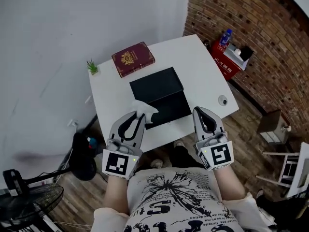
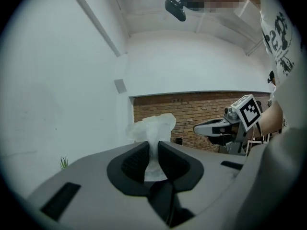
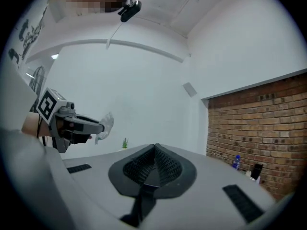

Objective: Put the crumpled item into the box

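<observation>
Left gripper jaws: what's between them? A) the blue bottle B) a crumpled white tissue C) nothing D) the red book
B: in the left gripper view, the left gripper has its jaws pinched on the crumpled white tissue, which bunches out above them.

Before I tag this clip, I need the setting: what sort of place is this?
Likely a small office or studio: a white table holding a book and a black box, a brick wall, and a fan on the wood floor.
</observation>
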`<state>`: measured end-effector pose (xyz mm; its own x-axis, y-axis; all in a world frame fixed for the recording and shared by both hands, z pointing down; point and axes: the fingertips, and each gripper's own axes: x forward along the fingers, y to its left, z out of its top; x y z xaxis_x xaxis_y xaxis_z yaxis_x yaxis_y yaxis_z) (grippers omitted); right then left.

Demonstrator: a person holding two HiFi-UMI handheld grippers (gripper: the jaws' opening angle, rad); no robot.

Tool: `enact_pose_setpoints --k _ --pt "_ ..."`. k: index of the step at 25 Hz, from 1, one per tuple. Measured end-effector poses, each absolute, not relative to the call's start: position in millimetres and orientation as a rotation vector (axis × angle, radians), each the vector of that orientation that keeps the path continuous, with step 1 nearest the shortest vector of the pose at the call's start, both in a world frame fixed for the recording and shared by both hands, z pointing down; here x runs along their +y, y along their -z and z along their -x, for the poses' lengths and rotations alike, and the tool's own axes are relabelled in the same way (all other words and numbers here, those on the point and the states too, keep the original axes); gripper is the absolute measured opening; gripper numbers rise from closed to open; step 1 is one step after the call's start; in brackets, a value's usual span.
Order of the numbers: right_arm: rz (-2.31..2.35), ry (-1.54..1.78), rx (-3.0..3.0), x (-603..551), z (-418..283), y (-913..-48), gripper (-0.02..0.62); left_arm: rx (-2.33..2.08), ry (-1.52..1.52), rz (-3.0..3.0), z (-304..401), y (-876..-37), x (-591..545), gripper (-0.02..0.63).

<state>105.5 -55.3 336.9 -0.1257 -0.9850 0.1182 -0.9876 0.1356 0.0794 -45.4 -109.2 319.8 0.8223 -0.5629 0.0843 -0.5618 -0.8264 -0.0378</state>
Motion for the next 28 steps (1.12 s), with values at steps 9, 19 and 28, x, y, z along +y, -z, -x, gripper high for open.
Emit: enact_pose_setpoints --k 9,19,28 --pt "-1.595 -0.094 -2.473 -115.9 -140.1 -373.5 0.014 1.058 0.538 2.902 -10.8 -390.4 -127.6 0.069" --pt "-1.380 -0.242 -2.554 -147.4 -155.2 -440.7 0.014 0.980 0.987 2.871 -47.8 -489.6 -134.8 0.069" --pt "-1.350 -0.331 -2.545 -156.2 -176.9 -475.4 0.014 0.721 1.250 2.867 -79.8 -545.5 -143.1 0.070"
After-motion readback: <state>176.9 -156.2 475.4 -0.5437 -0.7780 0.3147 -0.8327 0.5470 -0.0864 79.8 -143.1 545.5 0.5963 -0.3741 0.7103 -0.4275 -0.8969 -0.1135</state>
